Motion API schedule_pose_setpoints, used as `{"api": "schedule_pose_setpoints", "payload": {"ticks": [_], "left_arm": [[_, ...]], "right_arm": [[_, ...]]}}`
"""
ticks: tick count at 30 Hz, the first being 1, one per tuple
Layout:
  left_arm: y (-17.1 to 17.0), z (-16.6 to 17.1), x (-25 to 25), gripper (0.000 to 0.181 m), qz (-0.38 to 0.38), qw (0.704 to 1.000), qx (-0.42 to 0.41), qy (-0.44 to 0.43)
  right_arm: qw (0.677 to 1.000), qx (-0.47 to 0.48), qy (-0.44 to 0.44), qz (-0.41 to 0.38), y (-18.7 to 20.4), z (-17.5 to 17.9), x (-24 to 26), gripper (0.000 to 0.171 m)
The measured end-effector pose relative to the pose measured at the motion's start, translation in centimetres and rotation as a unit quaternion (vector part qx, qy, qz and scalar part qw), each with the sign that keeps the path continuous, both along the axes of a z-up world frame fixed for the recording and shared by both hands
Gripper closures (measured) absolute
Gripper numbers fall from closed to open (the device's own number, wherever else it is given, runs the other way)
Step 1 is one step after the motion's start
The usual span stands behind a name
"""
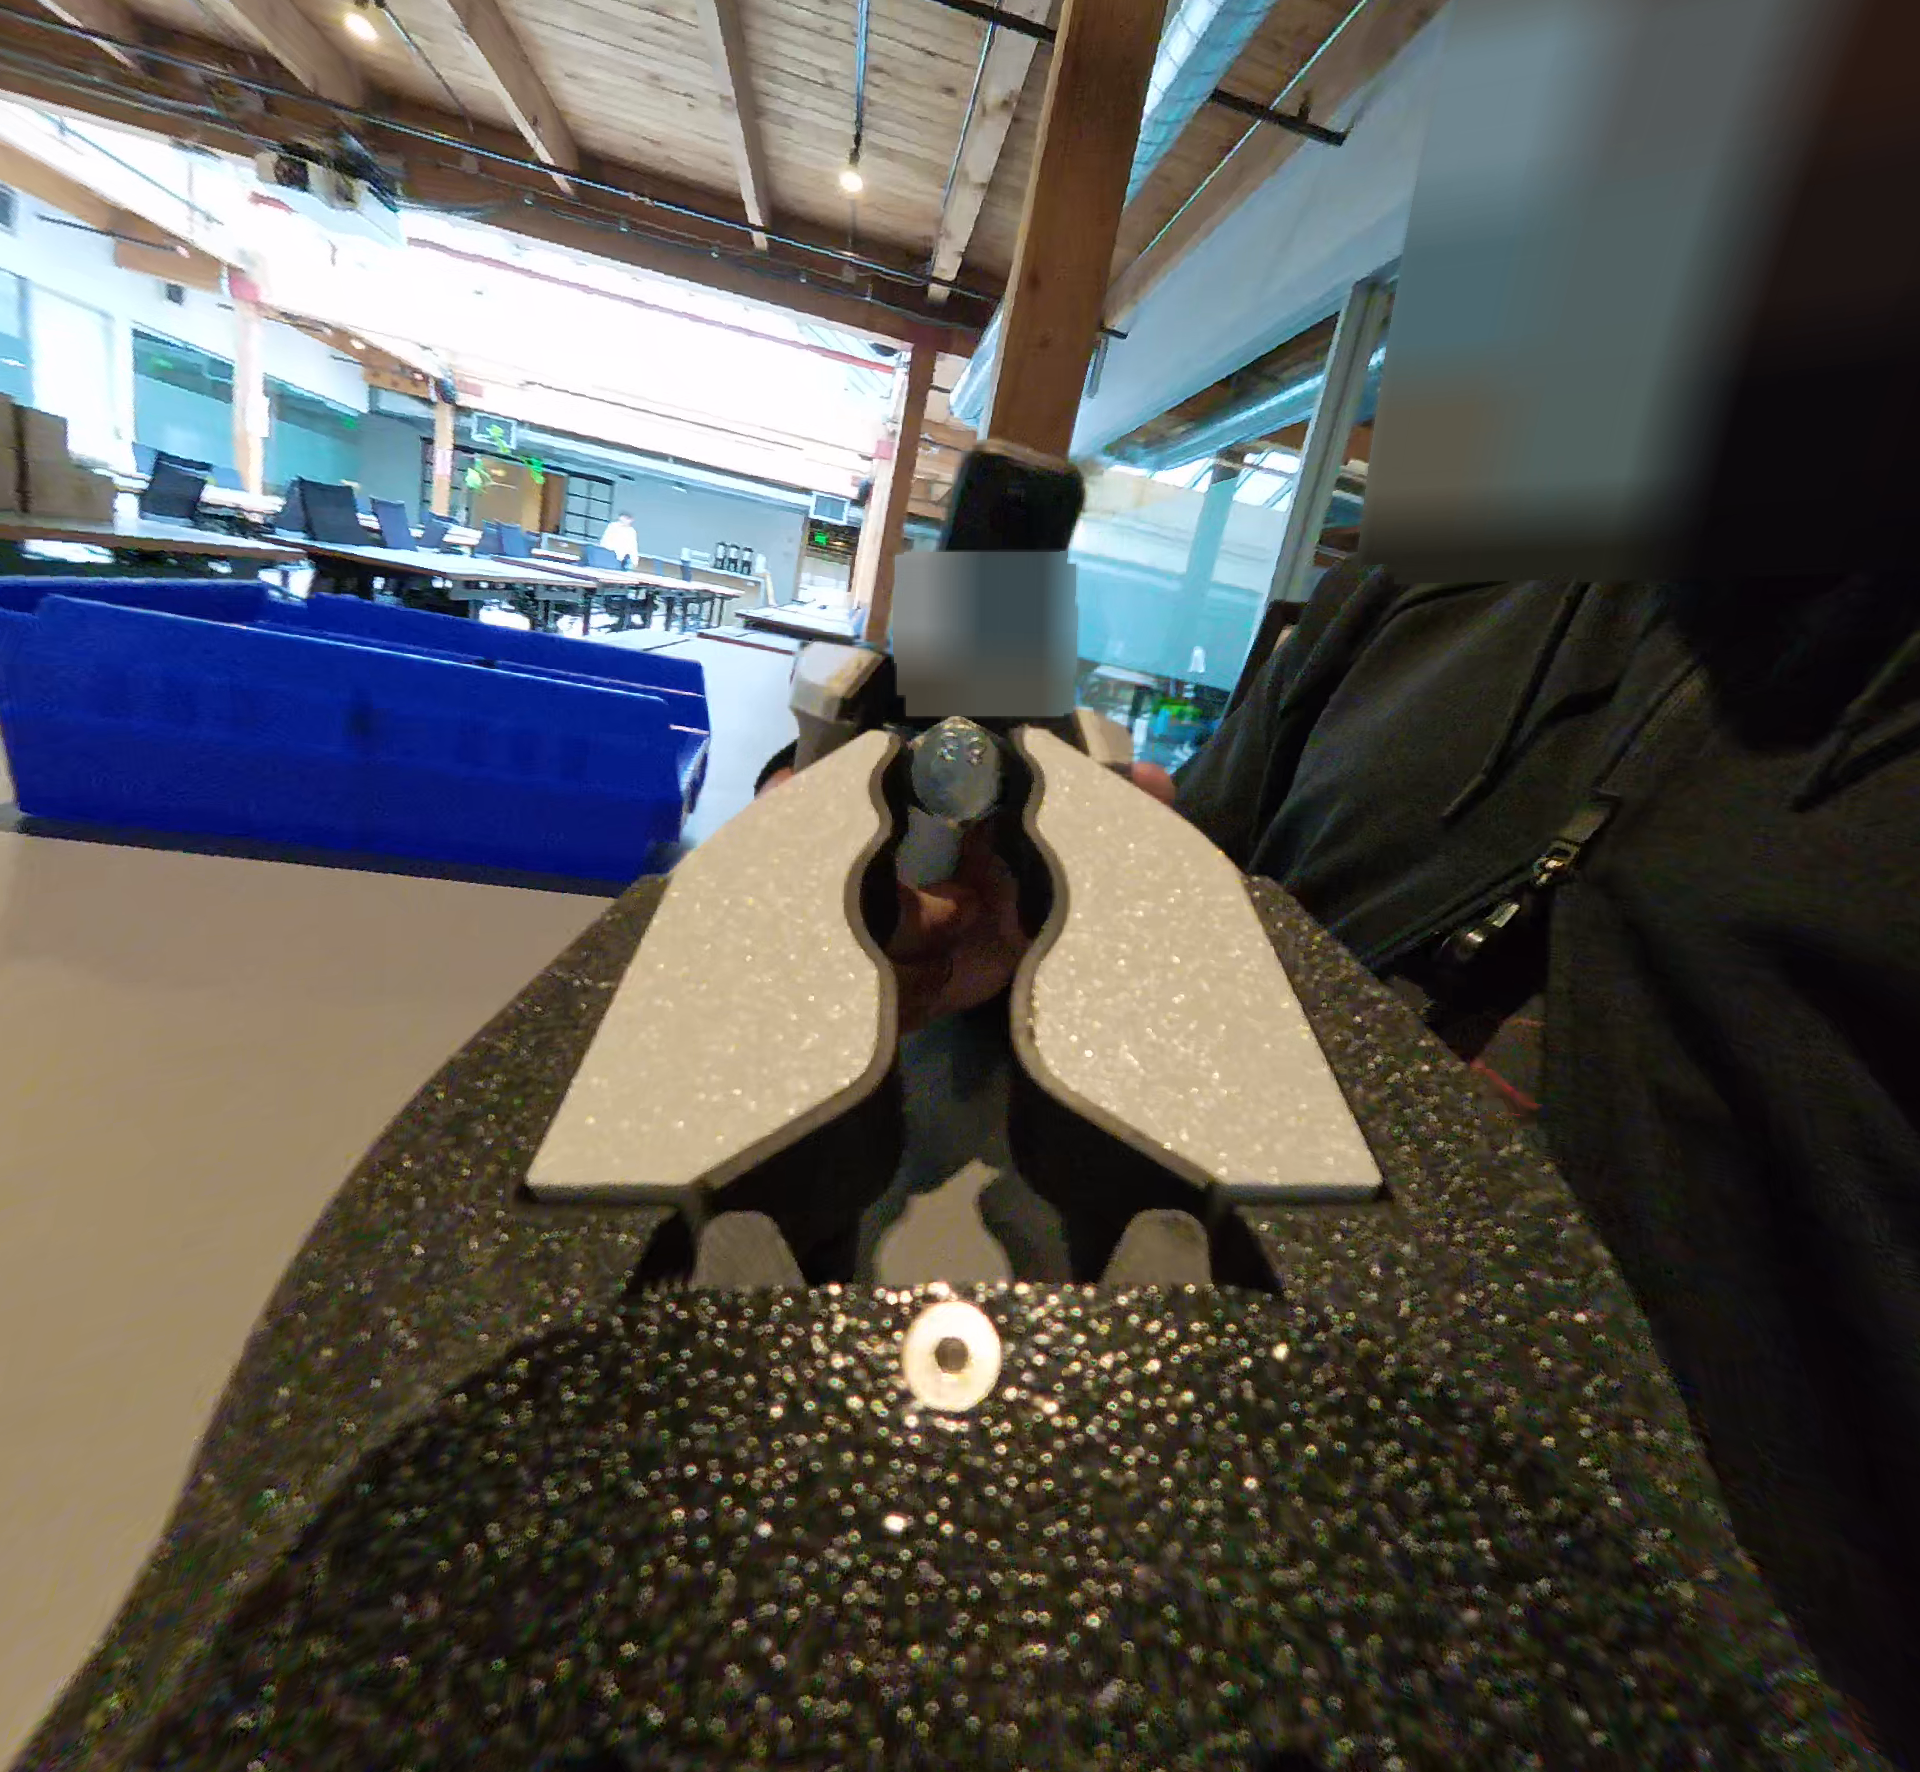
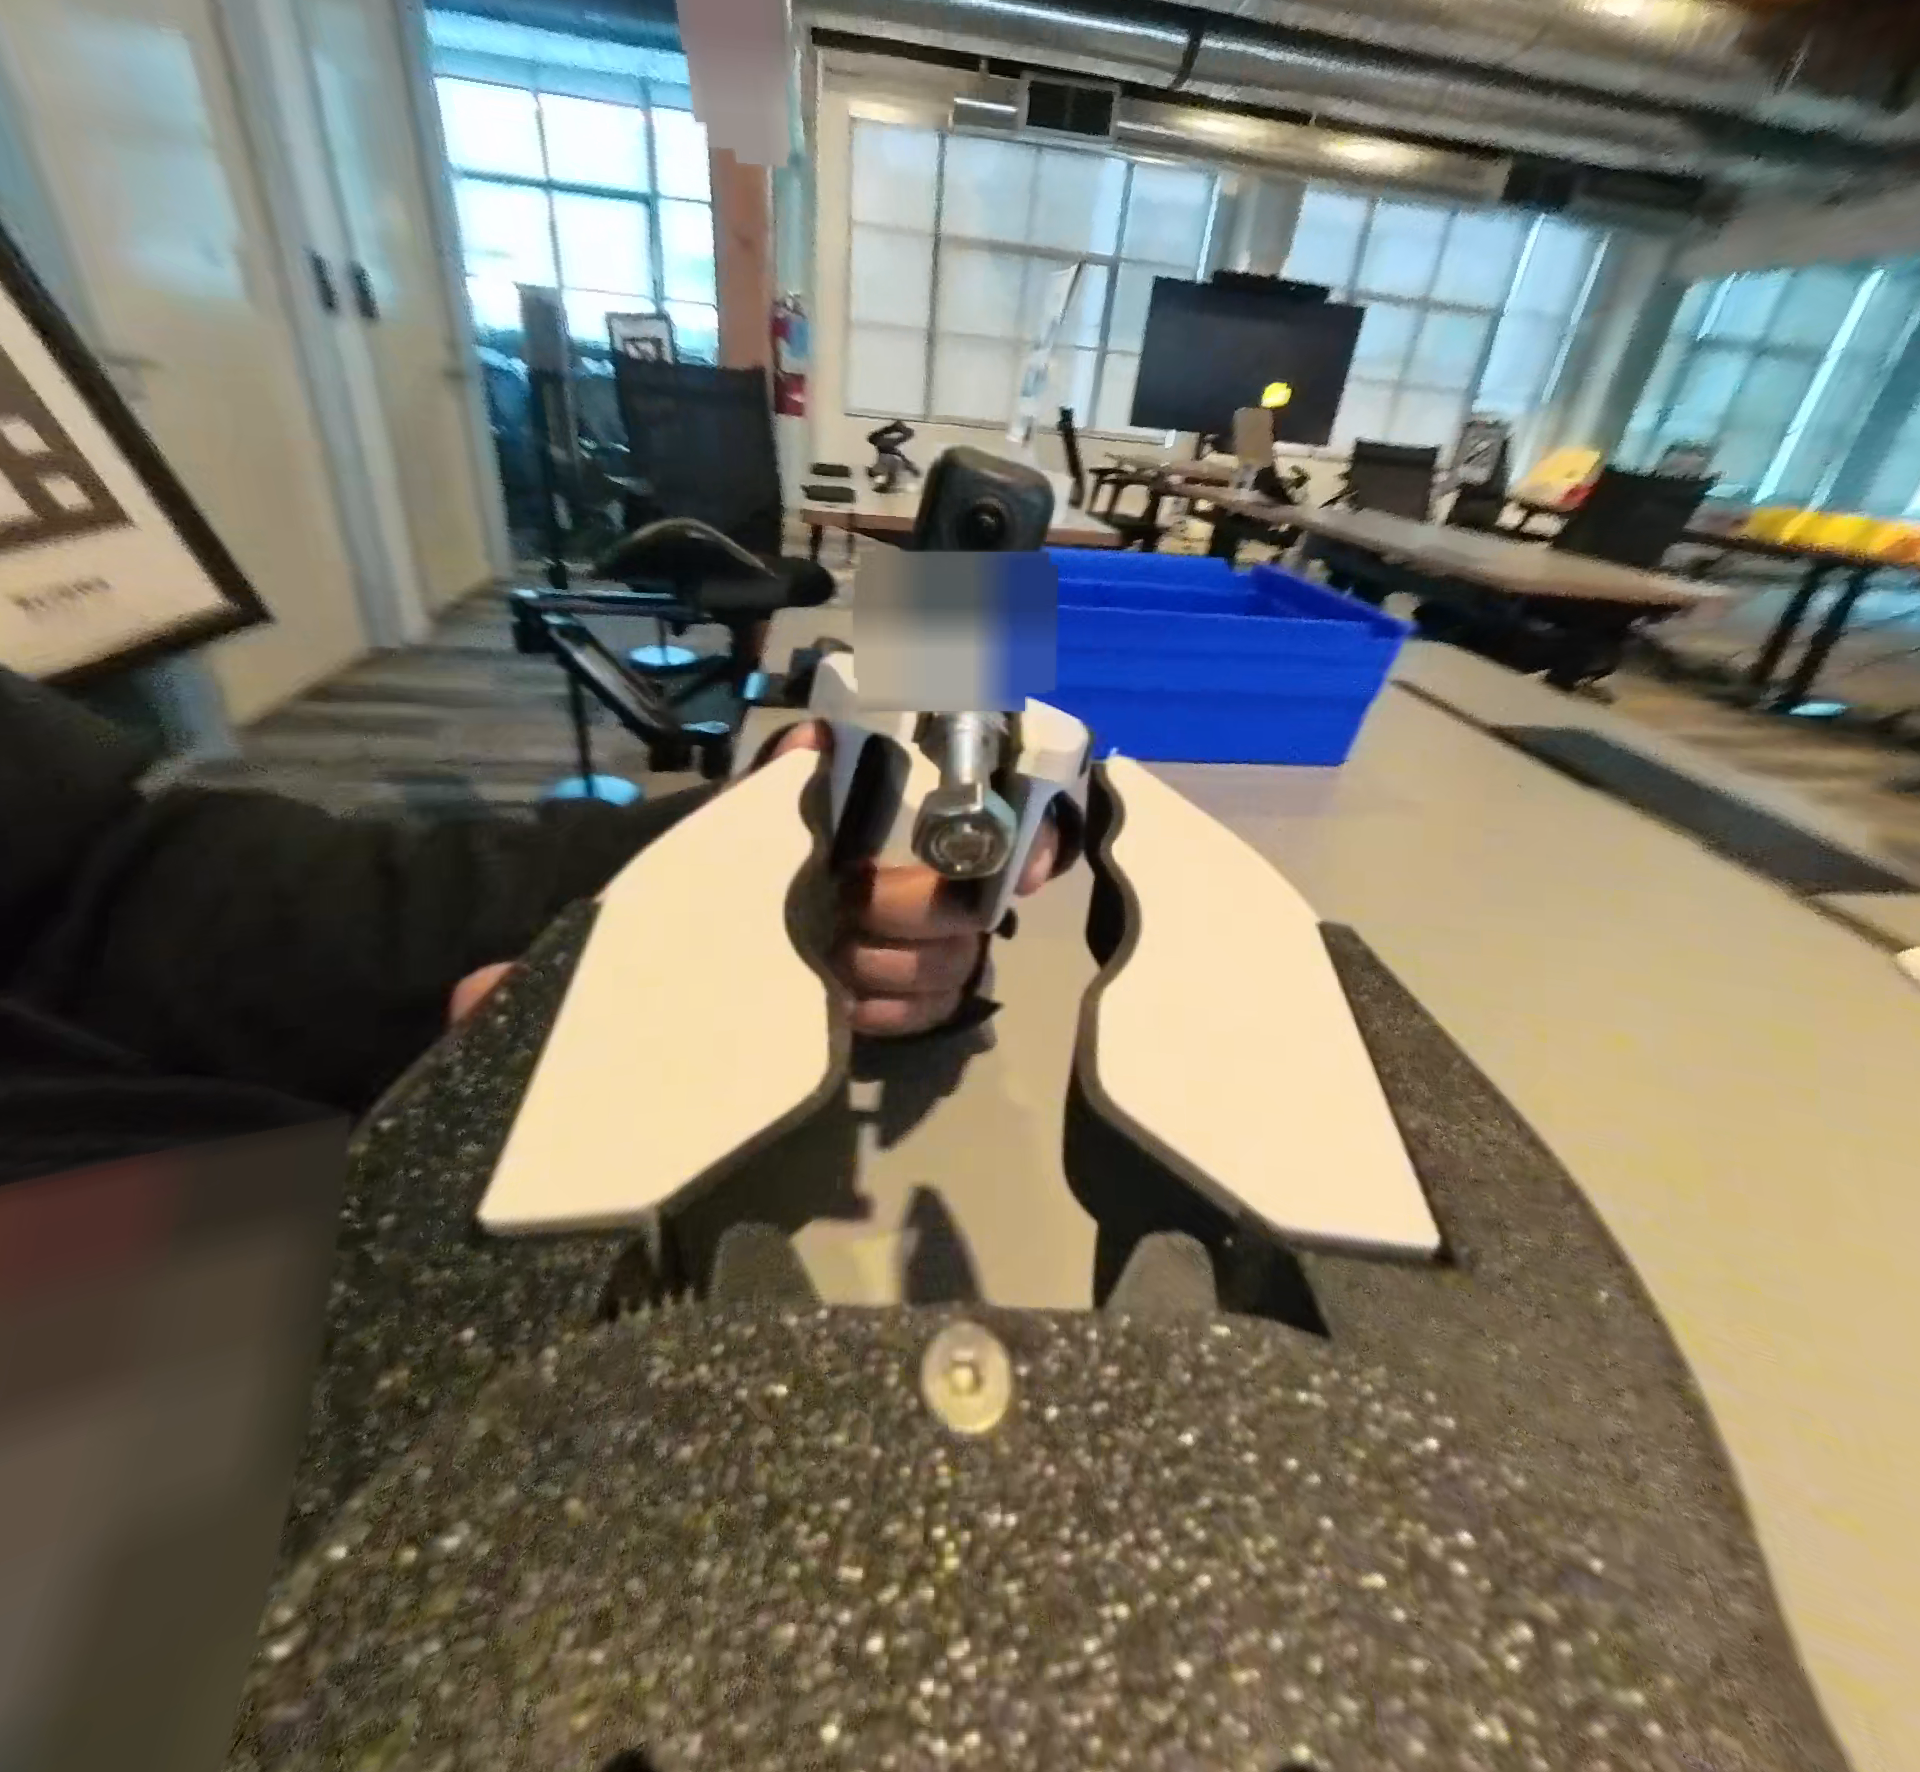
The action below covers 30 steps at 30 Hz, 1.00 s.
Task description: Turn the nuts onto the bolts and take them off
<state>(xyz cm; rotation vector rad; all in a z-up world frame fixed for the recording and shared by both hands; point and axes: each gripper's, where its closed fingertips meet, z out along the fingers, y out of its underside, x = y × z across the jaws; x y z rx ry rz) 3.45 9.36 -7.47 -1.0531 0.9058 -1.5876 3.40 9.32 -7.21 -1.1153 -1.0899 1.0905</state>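
Observation:
My left gripper (image 1: 951, 751) is shut on a silver bolt (image 1: 935, 818), held up in the air. The bolt lies along the fingers with its hex end at the fingertips. In the right wrist view the left gripper (image 2: 961, 834) points at the camera, the bolt's hex end (image 2: 961, 837) in front and its shaft (image 2: 966, 746) behind. I cannot tell whether that hex is the bolt's head or a nut. My right gripper (image 2: 961, 777) is open and empty, its white pads (image 2: 675, 995) spread either side of the left gripper's tip. One right finger (image 1: 826, 694) shows behind the bolt.
A blue plastic bin (image 1: 343, 725) stands on the grey table (image 1: 208, 1047); it also shows in the right wrist view (image 2: 1195, 662). The person's dark jacket (image 1: 1558, 891) fills the right side and a hand (image 2: 904, 964) holds the left gripper's grip. Office desks and chairs stand farther back. The tips of both grippers are at nearly the same place.

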Motion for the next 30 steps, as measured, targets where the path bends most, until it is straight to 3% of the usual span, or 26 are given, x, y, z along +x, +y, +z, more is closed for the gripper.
{"api": "schedule_pose_setpoints", "payload": {"ticks": [5, 8, 11, 13, 16, 18, 21, 25, 30], "left_arm": [[-0.5, 0.0, 0.3, 0.164, 0.028, 0.998, 0.053, 0.017], [-0.5, 0.2, 0.1, 0.164, 0.027, 0.998, 0.050, 0.010], [-0.4, 0.1, 0.1, 0.164, 0.001, 1.000, 0.013, 0.003], [-0.3, -0.1, 0.1, 0.164, -0.023, 0.999, -0.022, -0.004], [-0.3, -0.2, 0.1, 0.164, -0.052, 0.998, -0.045, -0.009], [-0.5, 0.0, 0.0, 0.164, -0.057, 0.997, -0.042, -0.016], [-0.4, 0.2, -0.2, 0.164, -0.054, 0.997, -0.041, -0.025], [-0.1, 0.4, -0.2, 0.164, -0.036, 0.999, -0.022, -0.024], [-0.1, 0.7, 0.2, 0.164, -0.023, 1.000, 0.006, -0.018]], "right_arm": [[0.993, -0.104, 0.007, 0.058, -0.1, -0.5, -0.4, 0.129], [0.995, -0.083, -0.015, 0.057, -0.3, -1.1, -0.7, 0.153], [0.999, 0.026, -0.039, -0.004, -0.1, -1.2, -0.6, 0.153], [0.983, 0.152, -0.069, -0.074, 0.2, -1.3, -0.6, 0.153], [0.906, 0.364, -0.114, -0.184, 0.5, -1.3, -0.4, 0.153], [0.878, 0.410, -0.108, -0.222, 0.3, -0.8, -0.2, 0.149], [0.914, 0.347, -0.057, -0.202, -0.2, 0.2, 0.2, 0.140], [0.977, 0.183, 0.022, -0.104, -0.7, 1.2, 1.1, 0.139], [0.997, 0.061, 0.030, -0.038, -0.1, 0.5, 1.3, 0.134]]}}
